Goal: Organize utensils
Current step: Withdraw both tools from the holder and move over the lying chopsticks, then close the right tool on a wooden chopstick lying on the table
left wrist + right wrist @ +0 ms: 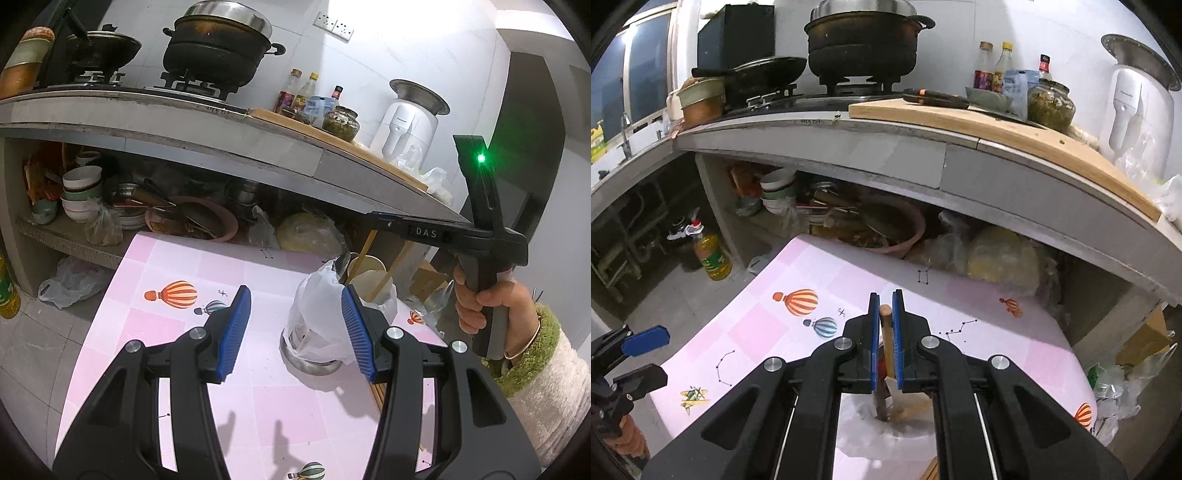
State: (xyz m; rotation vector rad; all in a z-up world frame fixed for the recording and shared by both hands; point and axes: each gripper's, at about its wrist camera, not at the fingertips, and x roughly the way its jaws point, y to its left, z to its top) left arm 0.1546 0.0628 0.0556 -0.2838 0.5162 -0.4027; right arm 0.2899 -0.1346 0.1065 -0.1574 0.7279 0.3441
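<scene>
We have a wooden-handled utensil (885, 332) pinched between the blue pads of the right claw (885, 301), the rounded handle end poking up between them. Its lower end drops into a plastic-lined container (886, 424) directly beneath that claw, on the pink balloon-print counter (768, 332); what kind of utensil it is we cannot tell.

The grip sits close to the handle's end, so we judge the round wood could twist or slip between the pads if lifted at a tilt. The loose bag could also cling to the utensil and drag along.

Left of the container, our left claw (295, 321) hangs open and empty, its pads either side of a bagged steel bowl (312, 354). Beyond that, chopsticks (365, 247) stand in a cup (369, 266), easy to knock when swinging across.
</scene>
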